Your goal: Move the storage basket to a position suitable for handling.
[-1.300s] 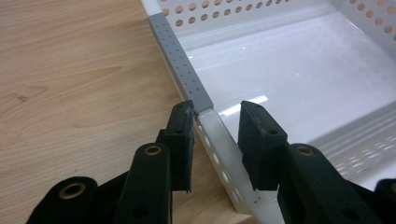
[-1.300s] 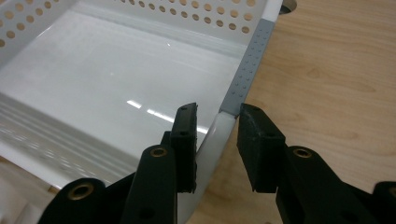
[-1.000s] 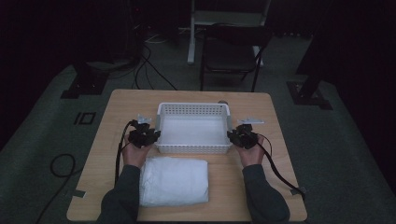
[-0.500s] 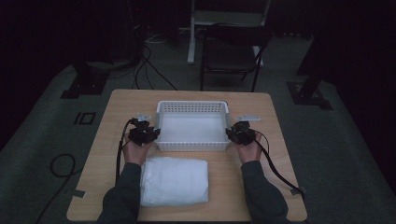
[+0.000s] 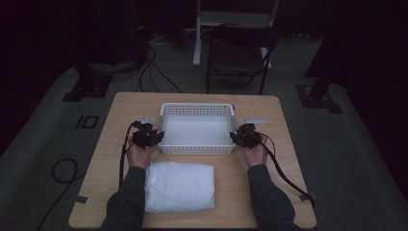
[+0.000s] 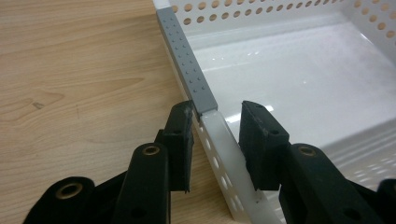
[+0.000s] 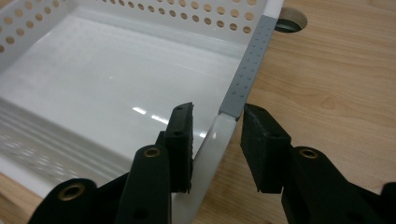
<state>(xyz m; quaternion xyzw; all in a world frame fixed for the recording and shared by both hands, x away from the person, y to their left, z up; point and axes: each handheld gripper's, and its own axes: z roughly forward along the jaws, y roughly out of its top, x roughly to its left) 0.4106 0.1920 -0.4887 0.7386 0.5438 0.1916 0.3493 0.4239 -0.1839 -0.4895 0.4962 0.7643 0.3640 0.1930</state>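
Note:
A white perforated basket point(image 5: 197, 107), empty, stands on the middle of the wooden table point(image 5: 288, 192). My left gripper point(image 5: 158, 136) straddles its left rim point(image 6: 187, 51) just below a grey studded strip; in the left gripper view point(image 6: 215, 116) the outer pad lies against the rim, and the jaws are shut on it. My right gripper point(image 5: 235, 135) straddles the right rim point(image 7: 247, 65). Its jaws point(image 7: 217, 114) have just been opening and stand a little off the rim between them.
A folded white cloth point(image 5: 179, 186) lies near the table's front edge between the person's forearms. A round hole point(image 7: 289, 18) is cut in the tabletop behind the basket's right corner. A dark chair point(image 5: 238, 53) stands beyond the table. Cables trail from both grippers.
The basket and both grippers have shifted very slightly toward the far side of the table. The hands otherwise keep their places at the basket's two ends.

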